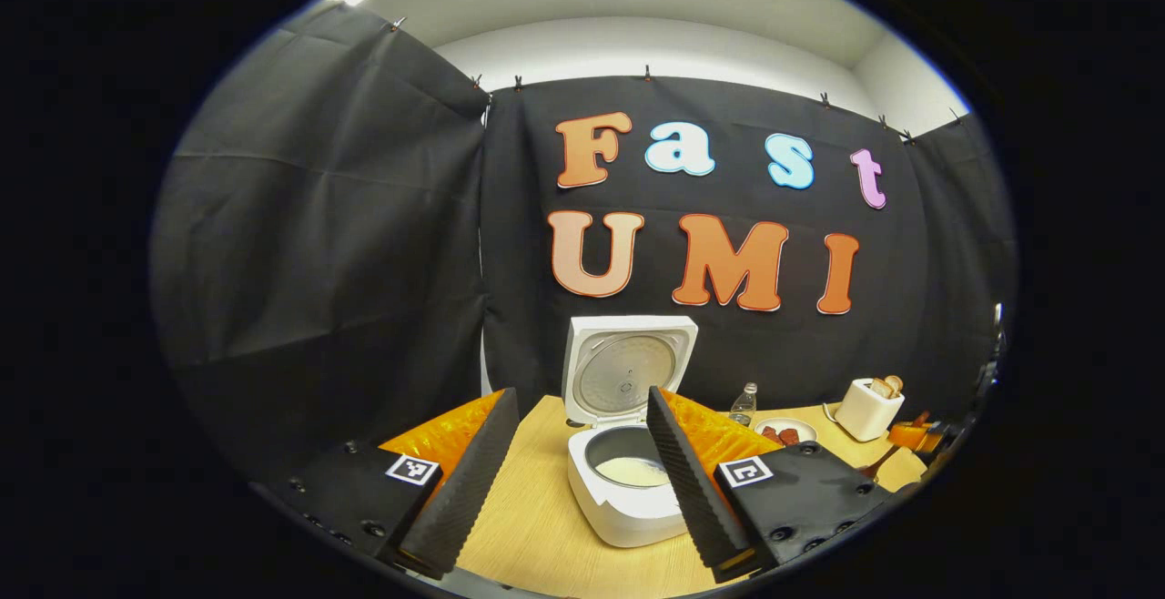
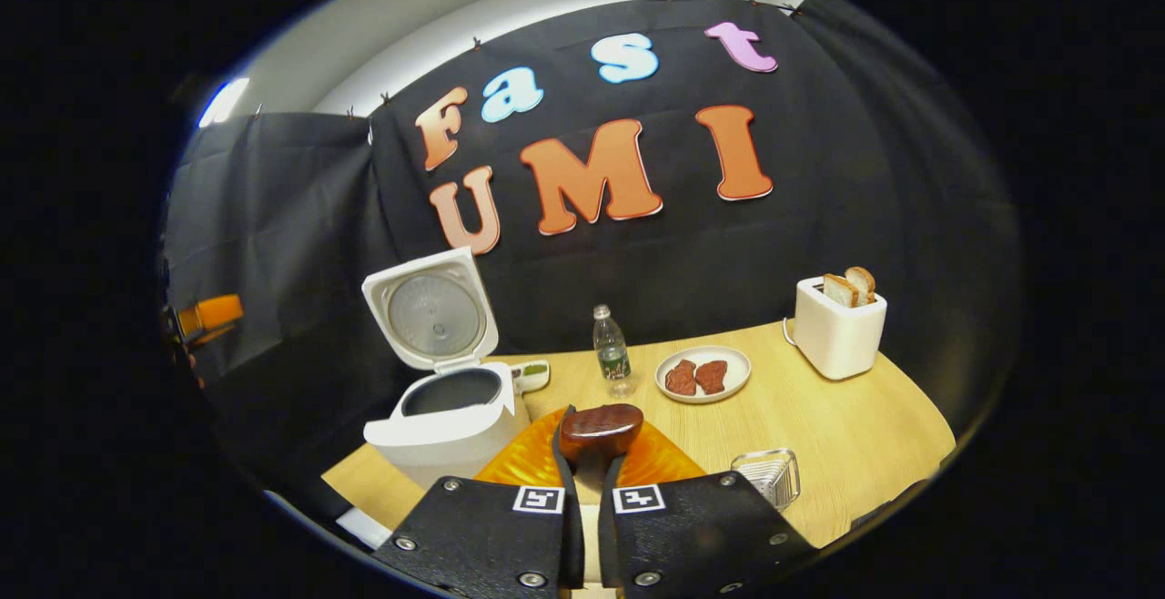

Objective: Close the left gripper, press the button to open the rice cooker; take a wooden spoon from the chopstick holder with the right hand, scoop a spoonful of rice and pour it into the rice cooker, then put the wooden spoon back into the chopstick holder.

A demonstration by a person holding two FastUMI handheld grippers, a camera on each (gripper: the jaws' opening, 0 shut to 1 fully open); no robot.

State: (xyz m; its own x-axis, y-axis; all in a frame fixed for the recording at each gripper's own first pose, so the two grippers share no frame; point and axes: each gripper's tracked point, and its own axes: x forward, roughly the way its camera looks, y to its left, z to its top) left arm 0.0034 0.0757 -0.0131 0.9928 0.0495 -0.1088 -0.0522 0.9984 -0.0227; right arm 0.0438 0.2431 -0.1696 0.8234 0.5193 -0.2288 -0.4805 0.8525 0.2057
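The white rice cooker point(image 1: 628, 512) stands on the wooden table with its lid point(image 1: 628, 370) swung upright, and pale rice point(image 1: 634, 471) lies in its pot. My left gripper point(image 1: 582, 394) hovers just in front of it, open, with nothing between its fingers. My right gripper point(image 2: 590, 467) is shut on a dark wooden spoon point(image 2: 601, 431), whose bowl sticks out past the fingertips; I see no rice on it. The rice cooker point(image 2: 446, 421) sits to this gripper's left with its lid point(image 2: 432, 308) up. A clear chopstick holder point(image 2: 769, 476) stands at the lower right beside the right gripper.
Behind the spoon are a small water bottle point(image 2: 612, 353), a plate point(image 2: 719, 387) with two brown pieces, and a white toaster point(image 2: 837, 330) holding bread. A small dish point(image 2: 531, 373) sits by the cooker. The table's edge point(image 2: 910, 481) curves at the right.
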